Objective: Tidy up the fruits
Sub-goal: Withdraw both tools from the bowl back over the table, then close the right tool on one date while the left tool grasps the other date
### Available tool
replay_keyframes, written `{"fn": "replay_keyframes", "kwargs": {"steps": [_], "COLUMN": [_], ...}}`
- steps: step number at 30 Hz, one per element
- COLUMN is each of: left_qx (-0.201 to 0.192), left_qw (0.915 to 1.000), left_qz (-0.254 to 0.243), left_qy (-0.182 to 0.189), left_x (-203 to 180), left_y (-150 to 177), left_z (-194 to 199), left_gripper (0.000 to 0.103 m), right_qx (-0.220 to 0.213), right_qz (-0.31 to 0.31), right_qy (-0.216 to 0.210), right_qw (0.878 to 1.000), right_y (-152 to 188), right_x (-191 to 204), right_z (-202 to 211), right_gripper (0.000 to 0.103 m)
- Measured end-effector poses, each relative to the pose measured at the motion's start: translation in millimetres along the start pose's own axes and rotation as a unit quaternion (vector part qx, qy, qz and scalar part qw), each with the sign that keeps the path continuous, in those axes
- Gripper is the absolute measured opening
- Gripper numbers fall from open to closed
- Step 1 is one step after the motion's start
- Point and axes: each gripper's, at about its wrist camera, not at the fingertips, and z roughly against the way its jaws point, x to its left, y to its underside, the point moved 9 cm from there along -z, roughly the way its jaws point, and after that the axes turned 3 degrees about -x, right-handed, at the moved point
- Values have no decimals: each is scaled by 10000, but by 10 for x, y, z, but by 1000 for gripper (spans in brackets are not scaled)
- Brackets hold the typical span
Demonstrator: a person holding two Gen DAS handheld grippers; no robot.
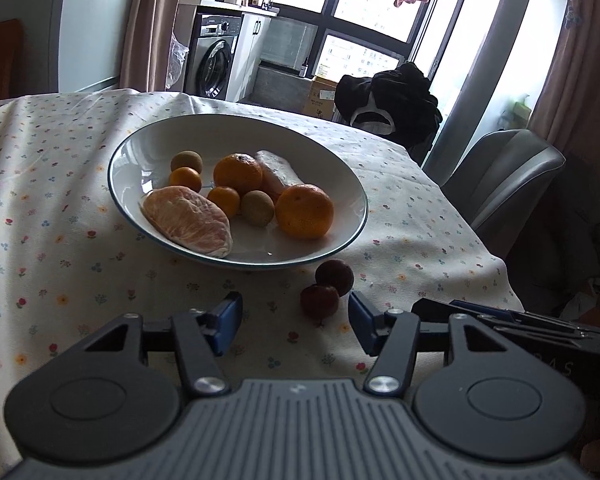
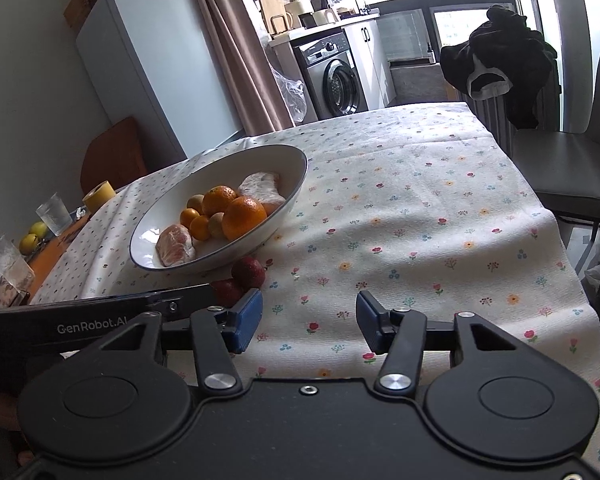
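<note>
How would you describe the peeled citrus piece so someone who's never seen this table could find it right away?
Find the big white bowl with a thin dark rim on the floral tablecloth. Inside it, at the near left edge, lies the peeled citrus piece. Unlike the round, smooth-skinned oranges beside it, it is pale pinkish, skinless, oblong and covered in white pith.

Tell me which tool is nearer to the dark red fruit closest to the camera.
Left. The left tool is open with the near dark red fruit just ahead between its fingertips. The right tool, also open, sits off to that fruit's right over bare tablecloth.
</note>
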Motion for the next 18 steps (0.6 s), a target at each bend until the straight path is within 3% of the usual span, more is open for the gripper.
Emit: {"fn": "replay_keyframes", "kwargs": {"steps": [6, 10, 18], "left_qx": [79, 87, 89], "left_qw": [9998, 9996, 9997], "left_qz": [131, 236, 240], "left_qy": [96, 108, 17], "left_x": [-49, -40, 32], "left_y": [-8, -11, -17], "left_z": [-130, -166, -107], "left_gripper": [46, 21, 21], "right_qx": [49, 56, 49], "right_qz": [-46, -98, -57], "right_qy": [16, 7, -41], "right_qw": [10000, 9999, 10000], "right_y": [1, -2, -26], "right_x": [-24, -24, 79], "right_z": [-69, -110, -216], "right_gripper": [51, 51, 50]}}
